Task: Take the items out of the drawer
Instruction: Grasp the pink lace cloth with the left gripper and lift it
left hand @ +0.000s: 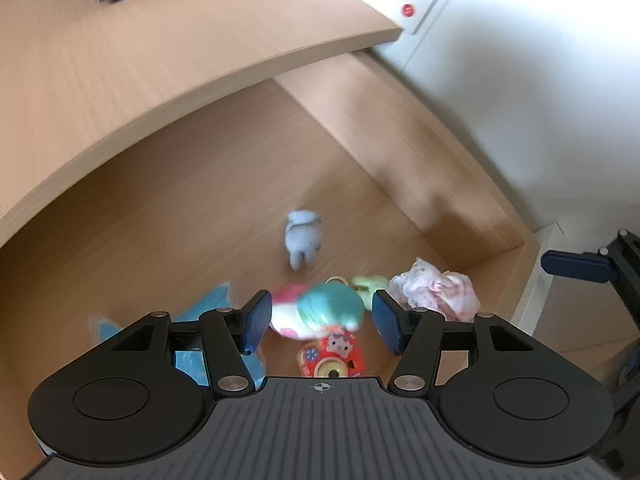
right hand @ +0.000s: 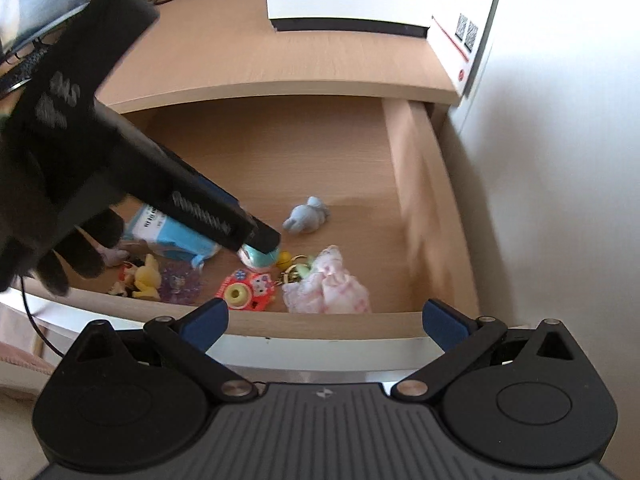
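Here, the wooden drawer stands pulled out under the desk top, toys strewn near its front wall. The left gripper, held by a black-gloved hand, reaches down inside, pads spread on either side of a pink-and-teal round toy without gripping it. The right gripper hovers outside the drawer front, jaws wide apart and empty. A pink-patterned cloth bundle lies beside a red owl-faced toy; a grey-blue plush sits further back.

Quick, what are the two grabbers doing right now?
Left gripper: open, its fingers either side of the teal-and-pink toy, not gripping it.
Right gripper: open, holding nothing.
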The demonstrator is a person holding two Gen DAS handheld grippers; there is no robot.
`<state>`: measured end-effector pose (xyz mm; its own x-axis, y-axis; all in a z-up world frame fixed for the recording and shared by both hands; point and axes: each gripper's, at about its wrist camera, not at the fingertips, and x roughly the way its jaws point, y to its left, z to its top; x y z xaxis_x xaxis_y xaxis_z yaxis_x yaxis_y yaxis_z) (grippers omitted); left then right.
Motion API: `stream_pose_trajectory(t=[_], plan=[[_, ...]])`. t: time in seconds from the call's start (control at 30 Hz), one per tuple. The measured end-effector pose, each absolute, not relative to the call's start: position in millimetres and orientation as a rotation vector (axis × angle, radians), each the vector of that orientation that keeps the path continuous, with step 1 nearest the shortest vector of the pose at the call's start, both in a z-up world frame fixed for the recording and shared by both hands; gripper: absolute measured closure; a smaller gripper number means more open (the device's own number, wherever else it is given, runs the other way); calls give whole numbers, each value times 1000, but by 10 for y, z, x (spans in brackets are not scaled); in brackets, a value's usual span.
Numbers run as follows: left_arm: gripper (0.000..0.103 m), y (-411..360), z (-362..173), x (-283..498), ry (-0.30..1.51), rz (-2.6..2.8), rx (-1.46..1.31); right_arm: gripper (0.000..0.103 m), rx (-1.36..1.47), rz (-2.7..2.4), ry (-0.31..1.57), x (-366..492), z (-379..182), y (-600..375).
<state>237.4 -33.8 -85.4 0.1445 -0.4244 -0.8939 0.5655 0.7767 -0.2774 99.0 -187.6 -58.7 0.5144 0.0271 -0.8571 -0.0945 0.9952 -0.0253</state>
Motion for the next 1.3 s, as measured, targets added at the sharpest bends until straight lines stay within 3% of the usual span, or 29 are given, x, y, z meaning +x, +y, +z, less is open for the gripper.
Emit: stream_pose_trajectory(t=[0.17, 0.3, 0.63, 0.8, 0.87, 1.1, 1.3], plan=[[43, -387, -843, 2376, 1232, -764, 80, 0, -58, 28, 1029, 979, -639, -1919], [43, -499, -871, 2464, 1380, -867, -150, 0, -58, 26, 1031, 948, -647, -1900], [44, -898, -1377, 2591, 1703, -624, -254, 0, -63, 17, 1031, 901, -625, -1861], [46, -1098, -1492, 2612, 1704, -607, -199, 0, -73, 5, 1013, 855, -626, -1817], [74, -1168, -1543, 2603, 1707, -624, -171, 0, -29, -1, 1026, 860, -639, -1867], [78, -926, -1370, 2532, 1592, -707, -334, 0, -3, -5, 1038, 854, -644, -1875], [79, -237, -877, 2362, 1359, -668, -371, 0, -16, 48, 1083, 943, -608, -1843]])
